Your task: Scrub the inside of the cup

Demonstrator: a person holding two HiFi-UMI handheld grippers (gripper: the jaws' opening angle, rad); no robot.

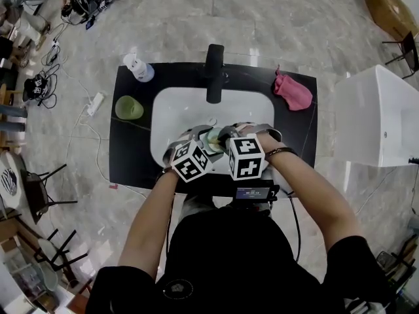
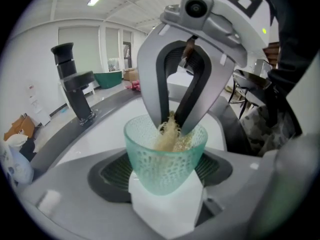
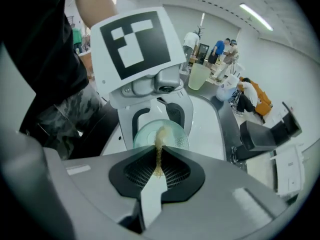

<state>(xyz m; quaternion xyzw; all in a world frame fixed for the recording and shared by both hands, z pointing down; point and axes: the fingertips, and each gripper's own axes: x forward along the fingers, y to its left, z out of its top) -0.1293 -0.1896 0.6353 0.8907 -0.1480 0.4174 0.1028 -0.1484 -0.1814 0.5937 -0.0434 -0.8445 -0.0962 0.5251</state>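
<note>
Left gripper view: left gripper (image 2: 165, 173) clamps a teal cup (image 2: 159, 160); right gripper (image 2: 173, 127) pinches a beige scrubber (image 2: 167, 137) inside it.

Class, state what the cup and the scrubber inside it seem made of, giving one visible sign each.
Cup: probably translucent teal plastic, perhaps glass, dimpled; scrubber shows through it.
Scrubber: seemingly pale yellow fibre or sponge, matte; stringy, frayed edge.
</note>
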